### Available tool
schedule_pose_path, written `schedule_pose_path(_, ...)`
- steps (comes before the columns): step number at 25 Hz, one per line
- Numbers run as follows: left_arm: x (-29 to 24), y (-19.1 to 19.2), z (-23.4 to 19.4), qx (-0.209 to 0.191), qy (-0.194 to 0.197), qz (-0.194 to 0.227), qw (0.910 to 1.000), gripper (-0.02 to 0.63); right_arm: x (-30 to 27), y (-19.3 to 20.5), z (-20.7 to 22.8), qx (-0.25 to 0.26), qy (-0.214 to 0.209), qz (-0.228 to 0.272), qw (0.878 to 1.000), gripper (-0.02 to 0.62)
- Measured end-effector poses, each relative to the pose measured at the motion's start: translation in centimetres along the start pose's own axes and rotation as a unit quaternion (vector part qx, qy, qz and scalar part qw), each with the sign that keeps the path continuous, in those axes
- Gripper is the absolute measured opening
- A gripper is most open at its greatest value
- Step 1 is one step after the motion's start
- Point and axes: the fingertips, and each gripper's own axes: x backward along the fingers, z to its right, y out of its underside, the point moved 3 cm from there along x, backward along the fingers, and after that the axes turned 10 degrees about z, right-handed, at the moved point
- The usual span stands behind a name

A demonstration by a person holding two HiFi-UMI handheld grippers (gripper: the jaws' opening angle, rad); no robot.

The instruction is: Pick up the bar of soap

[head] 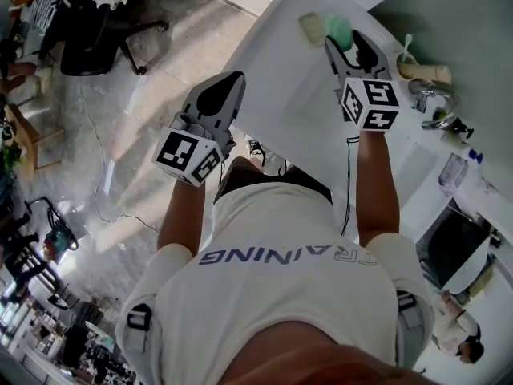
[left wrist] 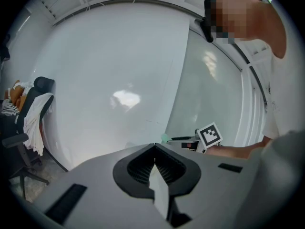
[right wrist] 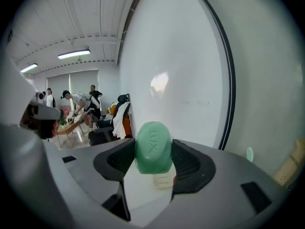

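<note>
A green oval bar of soap (right wrist: 153,147) stamped with letters stands between the jaws of my right gripper (right wrist: 153,159), which is shut on it. In the head view the green soap (head: 341,31) pokes out past the right gripper (head: 346,40) over the white counter (head: 292,103). A cream-coloured bar (head: 311,27) lies on the counter just left of it; the cream bar (right wrist: 163,181) shows below the green one. My left gripper (head: 227,85) hangs off the counter's left edge, shut and empty; its jaws (left wrist: 155,162) meet with nothing between them.
A chrome faucet (head: 434,103) and a wooden brush-like item (head: 425,72) sit at the counter's right side by the wall. An office chair (head: 92,30) stands on the floor at far left. People sit in the background (right wrist: 76,101).
</note>
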Motion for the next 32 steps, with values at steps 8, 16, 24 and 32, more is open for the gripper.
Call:
schedule_pose_path(8,-0.8,-4.4,2.6,-0.044,0.023,0.042,0.9978,0.006,7.7,-8.2,-2.4,-0.02,-0.024,0.105,0.994,0.248)
schedule_pose_path(16,0.1,-8.3,4.9,-0.071,0.027,0.073,0.9945,0.006,13.9,-12.2,-2.9,-0.002,-0.018,0.147,0.989,0.247)
schedule_pose_path(24,0.4,-9.8,6.8,-0.092,0.035,0.091,0.9909,0.006,16.1,-14.4,-3.3,0.026,-0.023,0.176,0.984,0.248)
schedule_pose_path(32,1.4,-9.8,7.4,-0.09,0.034,0.093,0.991,0.006,17.0,-14.8,-3.9,0.03,-0.024,0.176,0.984,0.248)
